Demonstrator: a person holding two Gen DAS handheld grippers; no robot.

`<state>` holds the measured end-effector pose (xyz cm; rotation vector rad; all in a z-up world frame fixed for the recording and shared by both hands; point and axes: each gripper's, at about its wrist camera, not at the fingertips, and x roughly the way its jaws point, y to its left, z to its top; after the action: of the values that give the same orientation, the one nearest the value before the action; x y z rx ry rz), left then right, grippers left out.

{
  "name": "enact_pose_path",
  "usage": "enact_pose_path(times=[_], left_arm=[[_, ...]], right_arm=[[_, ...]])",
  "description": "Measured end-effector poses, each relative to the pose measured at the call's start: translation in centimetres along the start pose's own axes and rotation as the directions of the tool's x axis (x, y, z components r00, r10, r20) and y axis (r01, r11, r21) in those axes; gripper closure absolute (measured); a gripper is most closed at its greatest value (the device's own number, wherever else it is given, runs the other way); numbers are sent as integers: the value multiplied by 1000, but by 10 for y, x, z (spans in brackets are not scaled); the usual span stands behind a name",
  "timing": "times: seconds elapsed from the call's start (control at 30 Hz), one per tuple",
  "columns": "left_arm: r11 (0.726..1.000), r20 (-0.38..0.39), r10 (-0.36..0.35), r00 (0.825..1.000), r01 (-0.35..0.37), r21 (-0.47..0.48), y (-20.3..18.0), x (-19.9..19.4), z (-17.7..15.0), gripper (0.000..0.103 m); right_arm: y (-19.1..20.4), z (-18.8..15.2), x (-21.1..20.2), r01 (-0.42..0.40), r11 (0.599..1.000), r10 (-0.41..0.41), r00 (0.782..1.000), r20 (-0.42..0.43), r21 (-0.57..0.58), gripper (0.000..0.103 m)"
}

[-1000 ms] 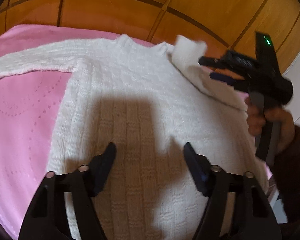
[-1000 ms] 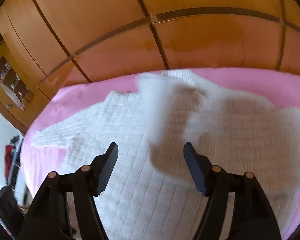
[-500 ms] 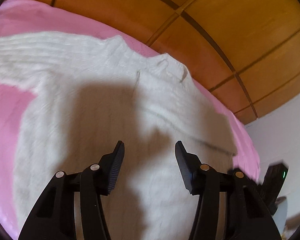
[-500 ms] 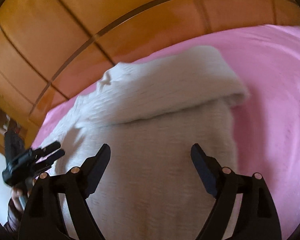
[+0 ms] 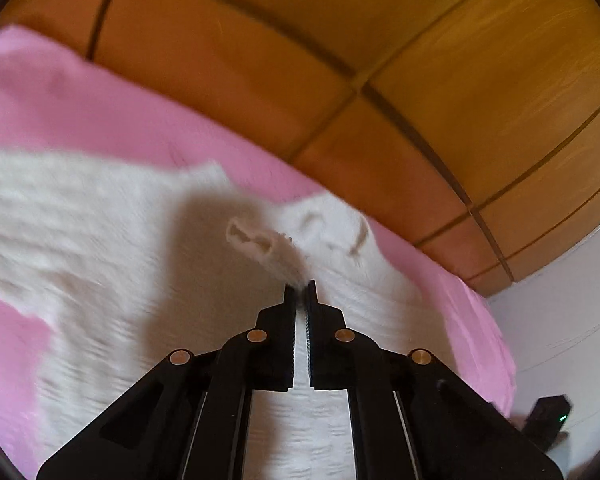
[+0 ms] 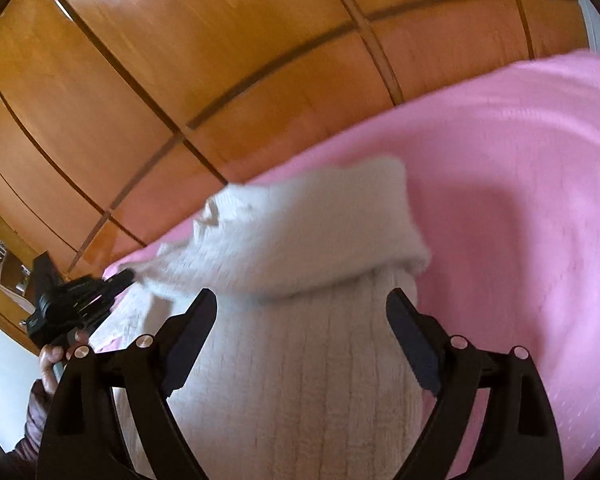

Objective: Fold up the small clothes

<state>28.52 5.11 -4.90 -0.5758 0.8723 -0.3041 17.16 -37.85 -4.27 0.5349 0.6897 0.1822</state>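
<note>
A white knit sweater lies flat on the pink bedspread. My left gripper is shut on the sweater's sleeve cuff, and the pinched knit stands up from its tips just above the body. In the right wrist view the same gripper touches the sweater's left edge, held by a person's hand. The right sleeve lies folded across the sweater body. My right gripper hovers open over that body, with nothing between its fingers.
A wooden panelled wardrobe runs along the far side of the bed. A white wall shows at the right. Bare pink bedspread spreads to the right of the sweater.
The left jaws have closed on the sleeve cuff and both views have swung sideways. The right jaws opened wider after letting the right sleeve drop across the sweater.
</note>
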Motion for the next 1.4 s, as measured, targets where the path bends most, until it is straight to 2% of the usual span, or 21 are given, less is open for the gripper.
enact_pose_path(times=[0.17,0.33,0.43,0.5,0.57,0.63,0.7,0.8,0.83,0.97,1.13,1.27,1.4], left_arm=[[996,-36,85,996,-84,44,9,11,-6,100],[973,-53,214,975,-208,100,19,29,-22,100],[953,-71,278,958,-265,147,26,43,-33,100],[942,-35,296,955,-285,176,24,43,-39,99],[937,-10,302,953,-295,189,21,41,-43,97],[934,12,304,952,-301,193,22,36,-47,85],[939,27,298,954,-298,174,22,28,-51,76],[933,80,323,943,-331,142,25,5,-56,50],[933,95,325,941,-336,131,26,-2,-58,48],[938,125,323,938,-335,89,37,-33,-67,48],[948,111,315,943,-318,9,66,-67,-80,48],[954,119,293,949,-281,-108,102,-99,-87,48],[934,150,299,942,-257,-248,149,-136,-81,48]], right_arm=[[9,17,22,19,1000,-19,1000,10,-13,20],[11,17,64,106,993,-110,991,-75,-57,26],[13,3,89,206,970,-221,969,-110,-131,24],[22,-6,95,254,944,-274,959,-72,-208,19],[34,-14,102,324,903,-348,937,-39,-283,17],[39,-17,107,360,878,-388,921,-28,-314,14],[38,-18,110,375,870,-403,915,-24,-319,13],[37,-19,110,378,870,-403,915,-14,-318,11],[39,-20,111,377,869,-402,916,-13,-320,10],[41,-22,113,384,862,-408,913,-3,-330,9],[40,-22,110,383,863,-405,915,4,-329,9],[42,-23,111,396,854,-416,909,15,-337,9],[45,-25,109,411,845,-428,903,28,-341,9]])
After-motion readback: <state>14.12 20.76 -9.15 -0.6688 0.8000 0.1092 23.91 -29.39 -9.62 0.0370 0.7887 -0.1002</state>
